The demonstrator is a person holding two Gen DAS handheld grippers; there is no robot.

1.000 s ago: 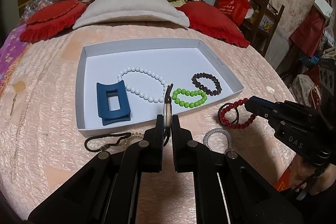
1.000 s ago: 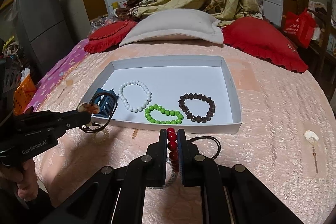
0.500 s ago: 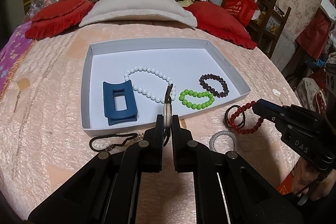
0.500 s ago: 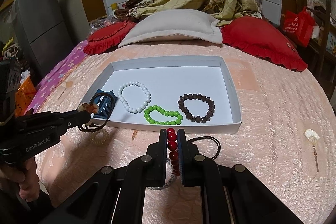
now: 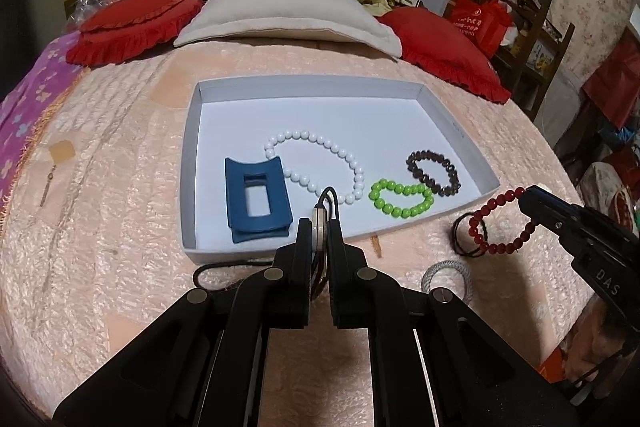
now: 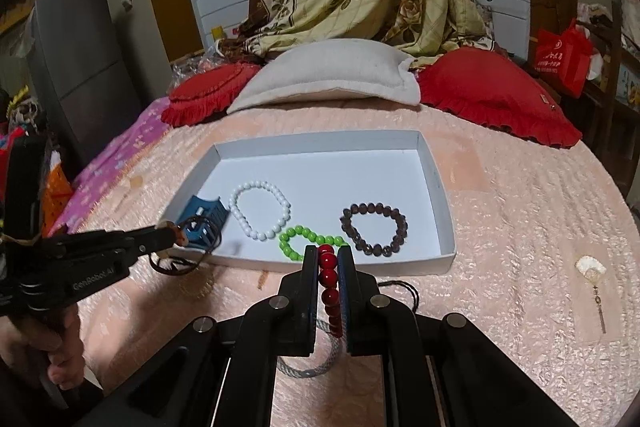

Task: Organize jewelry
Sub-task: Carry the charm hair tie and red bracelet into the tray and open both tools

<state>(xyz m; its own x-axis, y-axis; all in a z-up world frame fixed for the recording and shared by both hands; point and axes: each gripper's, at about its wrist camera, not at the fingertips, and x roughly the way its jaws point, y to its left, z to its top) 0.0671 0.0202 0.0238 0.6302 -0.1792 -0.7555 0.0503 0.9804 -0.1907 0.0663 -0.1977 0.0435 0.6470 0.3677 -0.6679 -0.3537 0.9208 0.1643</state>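
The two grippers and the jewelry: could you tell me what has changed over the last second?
Little changed. The right gripper, shut on the red bead bracelet, has carried it slightly closer to the white tray. The left gripper stays shut on its dark cord piece. Nothing was released; the tray's contents are unmoved.

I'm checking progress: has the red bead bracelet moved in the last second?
Yes, slightly. In the left wrist view the red bead bracelet has shifted up and right off the black cord loop, toward the white tray's near corner.
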